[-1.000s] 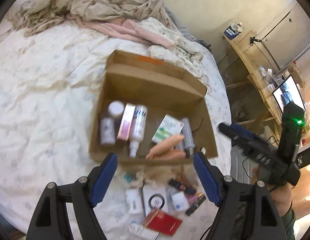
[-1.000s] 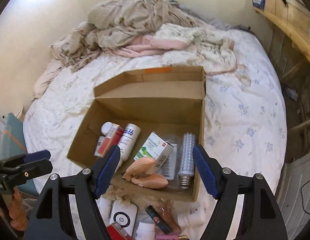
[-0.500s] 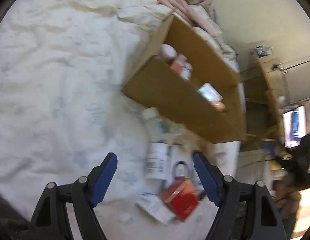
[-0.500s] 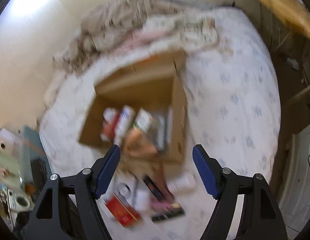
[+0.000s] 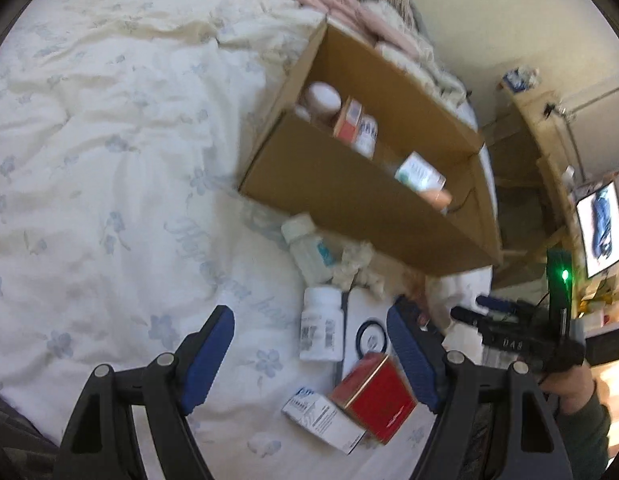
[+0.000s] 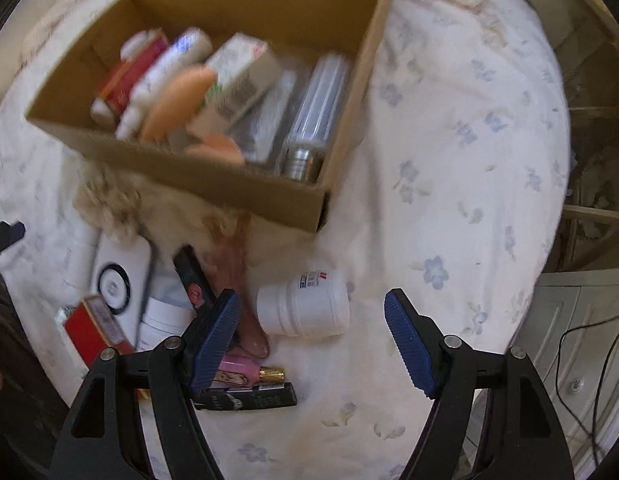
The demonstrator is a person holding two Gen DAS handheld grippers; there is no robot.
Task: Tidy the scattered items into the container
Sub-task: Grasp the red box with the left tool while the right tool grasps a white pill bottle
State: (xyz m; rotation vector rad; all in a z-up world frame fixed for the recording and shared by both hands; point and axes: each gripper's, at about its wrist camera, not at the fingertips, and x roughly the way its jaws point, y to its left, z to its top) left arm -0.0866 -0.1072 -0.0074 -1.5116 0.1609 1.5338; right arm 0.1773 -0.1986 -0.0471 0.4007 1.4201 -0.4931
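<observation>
Right hand-held gripper point(image 6: 311, 336) is shown wide and empty, a white pill bottle point(image 6: 305, 304) lying between its jaws; left hand-held gripper point(image 5: 309, 354) is likewise wide. Beyond them, the cardboard box point(image 6: 213, 184) is partly filled; several items are left on the bed point(image 6: 449, 160).

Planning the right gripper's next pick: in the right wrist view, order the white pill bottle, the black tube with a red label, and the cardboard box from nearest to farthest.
1. White pill bottle, lying between the open fingers.
2. Black tube with red label, left.
3. Cardboard box, beyond.
</observation>
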